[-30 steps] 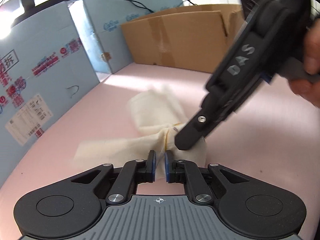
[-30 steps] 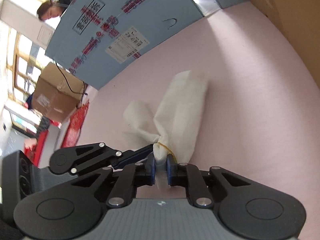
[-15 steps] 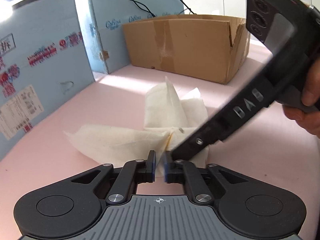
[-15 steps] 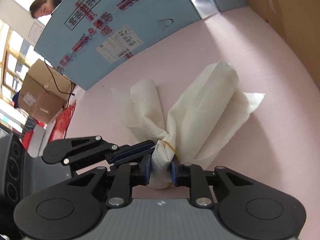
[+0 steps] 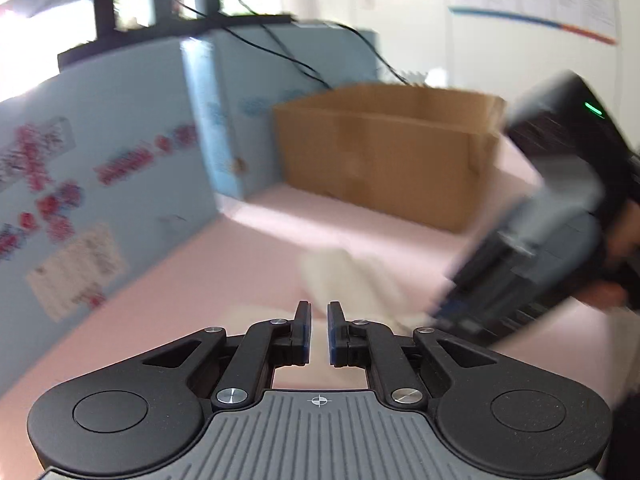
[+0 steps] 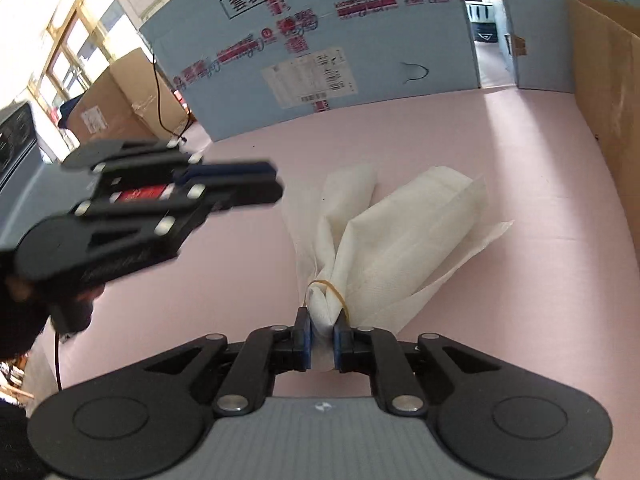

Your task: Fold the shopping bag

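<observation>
1. The right tongs [image 6: 320,334] are pinched on the gathered neck of the bag [image 6: 384,240], just below the band [image 6: 328,292], a yellow elastic wrapped round that neck.

2. Straight ahead of the right tongs the bag fans out on the pink worktop [image 6: 520,168]; its long axis runs away from them and slightly to the right, the bunched end nearest and the loose lobes farthest.

3. The left tongs [image 5: 319,334] are seen slightly parted with nothing between the pads; in the right view the left tongs [image 6: 268,188] are held ahead and to the left of the right pair, above the worktop and apart from the cloth.

4. From the left tongs the bag [image 5: 352,280] lies just ahead and a little right, blurred; the right tongs [image 5: 448,316] are met at its near right edge. The right hand is judged the nearer, being already on the bag; any further fold would turn on the free lobes beyond the band.

5. Farther off, a blue board [image 6: 320,40] carries a boxed line of Chinese characters, red printing too small to read and a barcoded label; "CoRou" is read, uncertainly, at the top right.

6. A brown carton [image 5: 384,152] stands at the far end; the lettering there is blurred.
</observation>
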A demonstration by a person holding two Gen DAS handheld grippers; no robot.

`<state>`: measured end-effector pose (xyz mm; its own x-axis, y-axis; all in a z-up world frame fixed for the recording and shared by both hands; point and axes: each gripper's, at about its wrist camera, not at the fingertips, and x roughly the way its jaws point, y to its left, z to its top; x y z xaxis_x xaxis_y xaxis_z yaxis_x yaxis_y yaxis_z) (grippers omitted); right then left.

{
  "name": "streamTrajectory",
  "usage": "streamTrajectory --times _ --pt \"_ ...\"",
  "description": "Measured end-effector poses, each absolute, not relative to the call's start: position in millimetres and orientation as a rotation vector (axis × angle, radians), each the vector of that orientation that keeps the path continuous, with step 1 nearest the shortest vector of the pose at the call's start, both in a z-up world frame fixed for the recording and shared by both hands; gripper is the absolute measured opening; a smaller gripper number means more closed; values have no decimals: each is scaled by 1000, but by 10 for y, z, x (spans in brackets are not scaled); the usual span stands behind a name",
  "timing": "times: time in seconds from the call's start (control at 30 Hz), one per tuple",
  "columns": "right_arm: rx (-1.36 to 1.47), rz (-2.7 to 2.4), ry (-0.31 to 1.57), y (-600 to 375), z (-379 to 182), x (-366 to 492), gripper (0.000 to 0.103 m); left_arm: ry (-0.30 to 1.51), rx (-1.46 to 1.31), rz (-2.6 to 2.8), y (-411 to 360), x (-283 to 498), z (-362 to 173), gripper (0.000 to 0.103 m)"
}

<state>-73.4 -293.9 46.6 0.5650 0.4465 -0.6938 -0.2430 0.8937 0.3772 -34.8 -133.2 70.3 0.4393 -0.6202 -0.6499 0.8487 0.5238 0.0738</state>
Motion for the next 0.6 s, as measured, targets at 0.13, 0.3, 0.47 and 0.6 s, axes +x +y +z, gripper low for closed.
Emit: streamTrajectory --times 0.13,0.3,0.47,0.6 --pt "189 436 883 -2851 423 -756 11 681 393 -938 -1418 -353 524 10" --pt "104 444 872 -2782 412 -792 11 701 452 -914 -1549 -355 343 10" --pt "-119 474 837 -2606 428 -897 12 654 454 -793 -1612 -363 249 11" --pt "-229 590 817 -2490 461 -1030 11 635 327 -659 -1567 -124 286 9"
